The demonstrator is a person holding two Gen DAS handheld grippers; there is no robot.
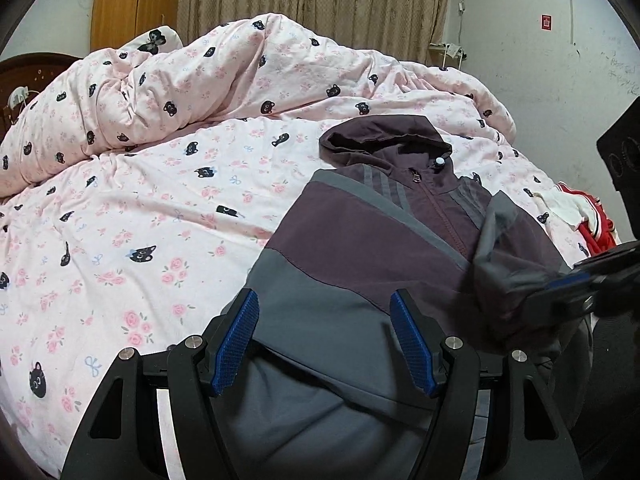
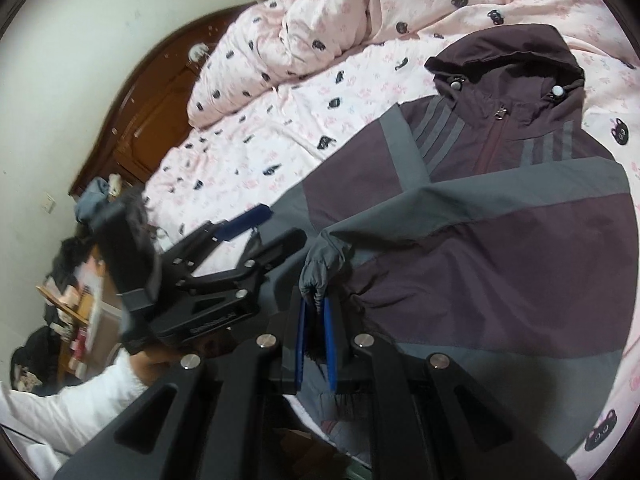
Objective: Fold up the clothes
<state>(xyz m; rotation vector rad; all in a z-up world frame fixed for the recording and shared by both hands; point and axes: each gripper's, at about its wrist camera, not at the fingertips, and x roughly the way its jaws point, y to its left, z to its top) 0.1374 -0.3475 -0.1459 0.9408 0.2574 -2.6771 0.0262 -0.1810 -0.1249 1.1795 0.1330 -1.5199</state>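
The hooded jacket (image 1: 384,216) lies face up on the floral bedsheet (image 1: 140,216), zipped, hood toward twelve o'clock in the left wrist view, body filling the lower right. It looks a light, thin shell, plum with grey panels: soft and limp, likely slick, so it should slide over itself and sag from any single hold. Cuffs, hem corners and shoulder seams are the sensible places to pinch.

The right gripper (image 2: 316,340) is clenched on the grey sleeve cuff (image 2: 322,268), the gathered elastic bunched just above its blue pads, the sleeve drawn across the chest toward nine o'clock. It tilts steeply down at the bed.

The left gripper (image 1: 324,340) stands released, its jaws apart with nothing pinched, hovering over the grey lower panel at six o'clock, angled downward. In the right wrist view a white sleeve (image 2: 80,396) carries it.
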